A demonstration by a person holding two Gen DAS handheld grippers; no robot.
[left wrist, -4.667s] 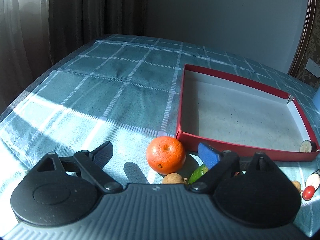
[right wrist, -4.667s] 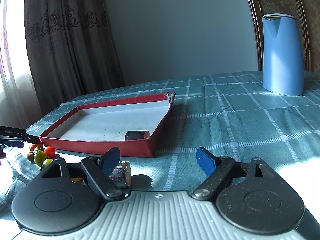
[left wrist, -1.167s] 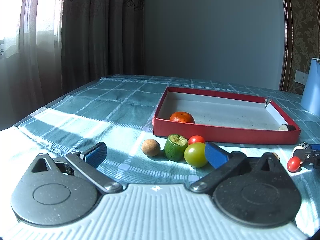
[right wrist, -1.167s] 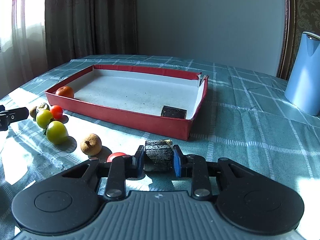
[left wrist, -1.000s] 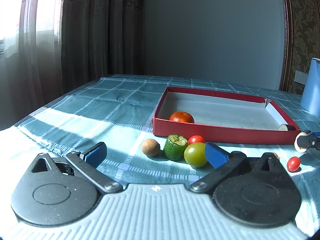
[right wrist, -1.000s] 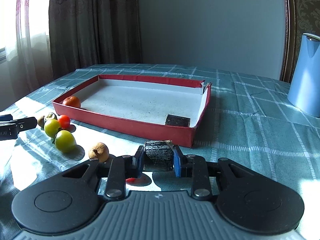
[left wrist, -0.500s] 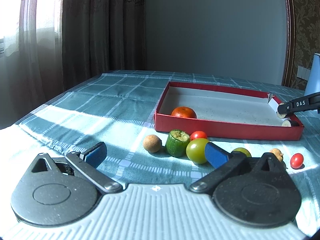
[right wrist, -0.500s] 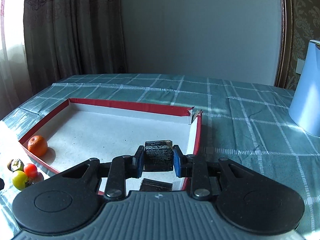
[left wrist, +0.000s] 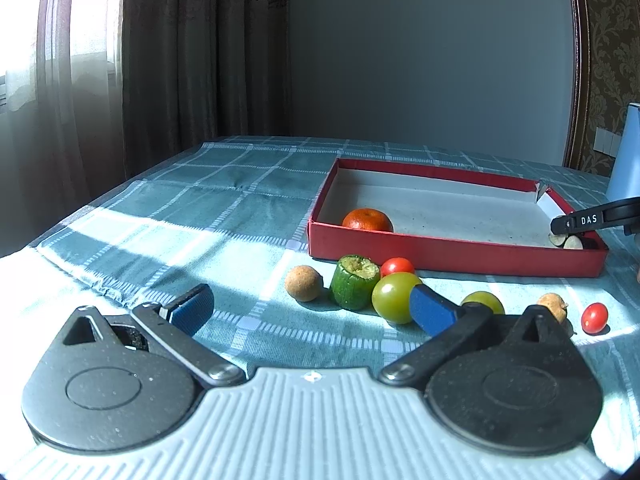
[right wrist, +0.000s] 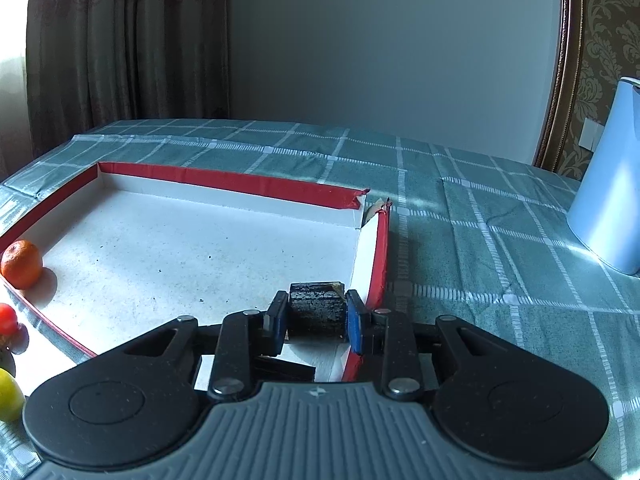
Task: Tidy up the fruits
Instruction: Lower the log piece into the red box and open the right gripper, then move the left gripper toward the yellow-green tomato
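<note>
The right gripper (right wrist: 316, 322) has its fingers clamped on a dark, rough-skinned chunk (right wrist: 317, 307), probably a cut piece of fruit, though in this light I can't say which kind. It hangs over the red tray (right wrist: 224, 179), close to the corner at about four o'clock, just inside the right-hand wall, and directly above another dark piece (right wrist: 286, 369) lying flat on the tray floor. So the step in hand looks like the drop-off: the chunk is over the tray and only needs setting down. The next move, I'd judge, is to lower a little, ease toward eleven o'clock so it lands beside the flat piece, not on it, then part the fingers and lift straight up, clear of the wall. The left gripper (left wrist: 312, 308) waits low over the desk (left wrist: 192, 216) with its fingers wide apart and nothing between them. Ahead of it, outside the tray's near wall, a row of loose fruit lies in the sun: a brown ball (left wrist: 304, 283) at eleven o'clock, a cut green stub (left wrist: 355, 287), a red cherry tomato (left wrist: 397, 266) and a green tomato (left wrist: 394, 297) near twelve, with another green tomato (left wrist: 482, 301), a second brown ball (left wrist: 553, 305) and a second red tomato (left wrist: 594, 317) off toward two o'clock. An orange (left wrist: 368, 220) already sits inside the tray's near left corner. Much remains to gather.
</note>
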